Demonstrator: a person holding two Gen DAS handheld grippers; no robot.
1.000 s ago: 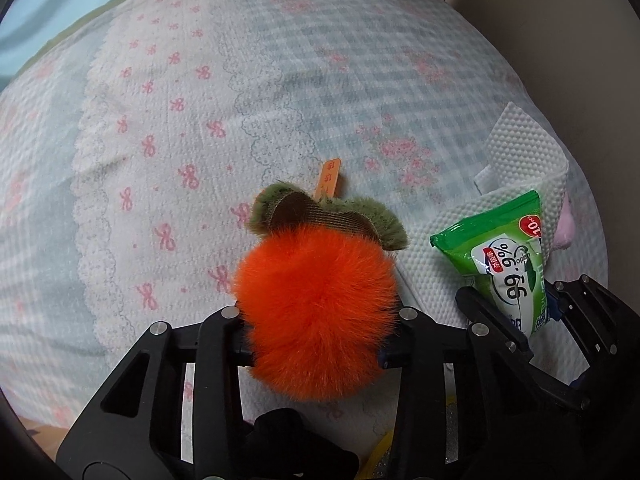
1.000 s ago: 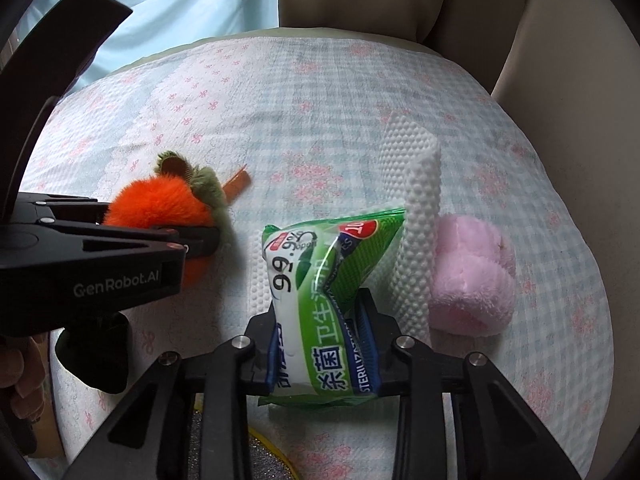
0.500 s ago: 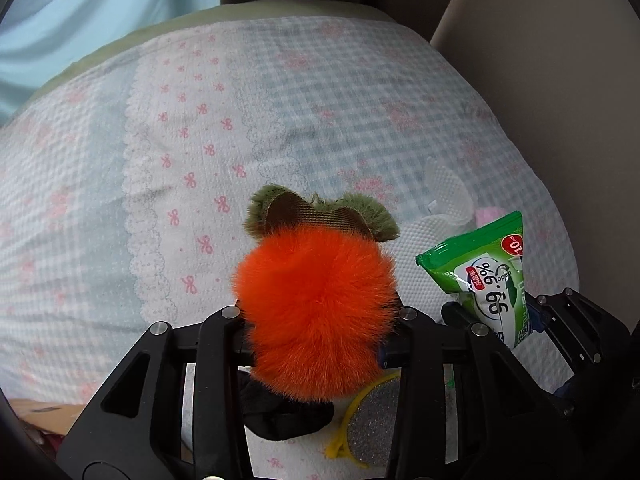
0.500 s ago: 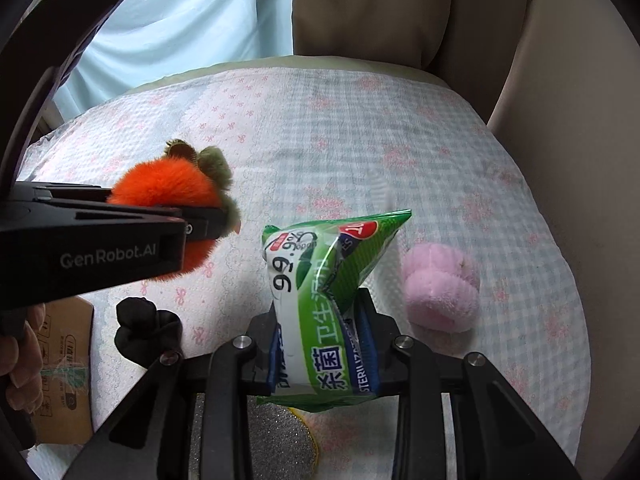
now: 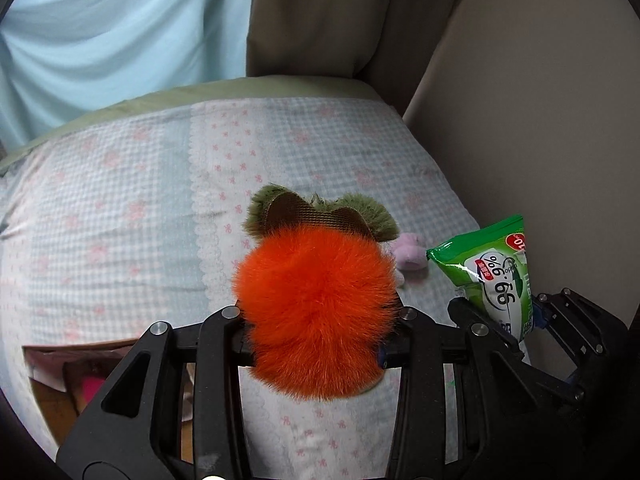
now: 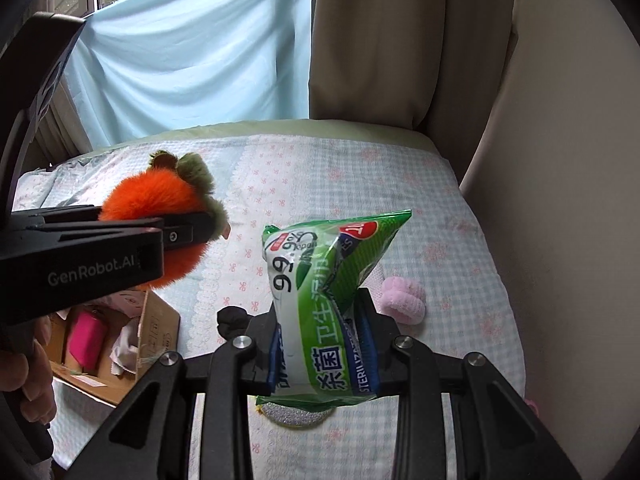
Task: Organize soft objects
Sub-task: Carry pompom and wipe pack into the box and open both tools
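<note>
My left gripper (image 5: 316, 332) is shut on a fluffy orange plush with green leaves (image 5: 316, 304) and holds it in the air above the bed; the plush also shows in the right wrist view (image 6: 156, 204). My right gripper (image 6: 324, 344) is shut on a green pack of wet wipes (image 6: 324, 280), also held above the bed, and the pack shows in the left wrist view (image 5: 496, 276). A pink plush (image 6: 402, 300) lies on the bedspread beyond the pack.
The bed has a checked floral cover (image 5: 120, 208). An open cardboard box (image 6: 120, 344) with pink items sits at the left. A black sock (image 6: 232, 318) and a yellow-rimmed scourer (image 6: 296, 414) lie under my right gripper. A beige wall (image 6: 560, 160) stands on the right.
Both grippers have risen and pulled back from the bed with their objects. The white towel has dropped out of view and the cardboard box has come into view.
</note>
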